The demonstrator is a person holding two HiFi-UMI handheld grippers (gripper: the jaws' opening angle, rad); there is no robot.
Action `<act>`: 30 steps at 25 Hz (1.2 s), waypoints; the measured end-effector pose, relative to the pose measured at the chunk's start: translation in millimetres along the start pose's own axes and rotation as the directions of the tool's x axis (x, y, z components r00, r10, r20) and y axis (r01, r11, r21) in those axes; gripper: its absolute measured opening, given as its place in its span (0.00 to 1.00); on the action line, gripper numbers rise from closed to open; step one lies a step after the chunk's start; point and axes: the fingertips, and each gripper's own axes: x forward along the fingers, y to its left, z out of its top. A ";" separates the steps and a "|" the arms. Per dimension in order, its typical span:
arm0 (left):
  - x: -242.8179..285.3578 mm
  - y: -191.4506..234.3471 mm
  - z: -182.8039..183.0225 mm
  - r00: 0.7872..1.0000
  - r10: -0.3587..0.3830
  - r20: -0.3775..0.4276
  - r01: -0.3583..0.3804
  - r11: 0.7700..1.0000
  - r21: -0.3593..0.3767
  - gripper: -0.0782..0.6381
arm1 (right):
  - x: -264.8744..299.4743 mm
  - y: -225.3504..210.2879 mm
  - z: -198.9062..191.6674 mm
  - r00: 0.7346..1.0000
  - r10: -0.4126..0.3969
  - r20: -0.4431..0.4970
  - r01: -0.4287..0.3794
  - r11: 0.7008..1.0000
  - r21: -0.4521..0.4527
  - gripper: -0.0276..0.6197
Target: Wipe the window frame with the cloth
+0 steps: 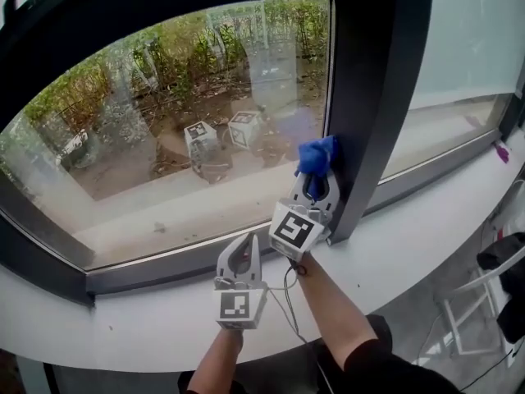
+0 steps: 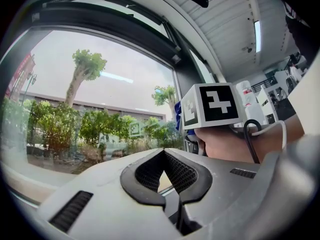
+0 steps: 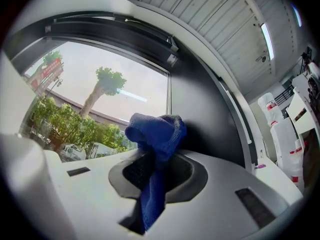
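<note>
Head view puts the blue cloth (image 1: 316,156), pinched in the right gripper (image 1: 316,185), seemingly touching the dark upright frame post (image 1: 373,97) low on its left edge (the post's length runs upward from there). The left gripper (image 1: 245,245), jaws together on nothing, waits farther left of the post.

Bright daylight through window (image 1: 164,121); reflections on glass; fisheye warping, dark corners.

Indoor lab/workshop-type rm. Big dark window frame (image 1: 373,97) over white sill (image 1: 426,236); ribbed metal ceiling (image 3: 225,14) w/ strip lights (image 3: 266,40); white machines (image 3: 282,129) at rear. Outside: shrubs (image 1: 164,56), parked cars (image 3: 75,151).
</note>
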 end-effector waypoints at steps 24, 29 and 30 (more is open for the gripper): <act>-17.2 2.4 -54.3 0.993 0.003 -0.119 -0.005 1.000 -0.017 0.12 | -30.0 11.5 -84.6 0.975 0.050 -0.219 -0.052 0.999 -0.007 0.11; -15.4 -3.2 -55.9 0.992 -0.012 -0.127 0.012 1.000 -0.002 0.12 | -36.8 14.4 -105.1 0.964 0.068 -0.258 -0.067 0.998 0.012 0.11; -15.5 -3.5 -54.6 0.992 -0.012 -0.123 0.012 1.000 -0.004 0.12 | -38.0 14.5 -108.4 0.960 0.070 -0.273 -0.069 0.998 0.013 0.11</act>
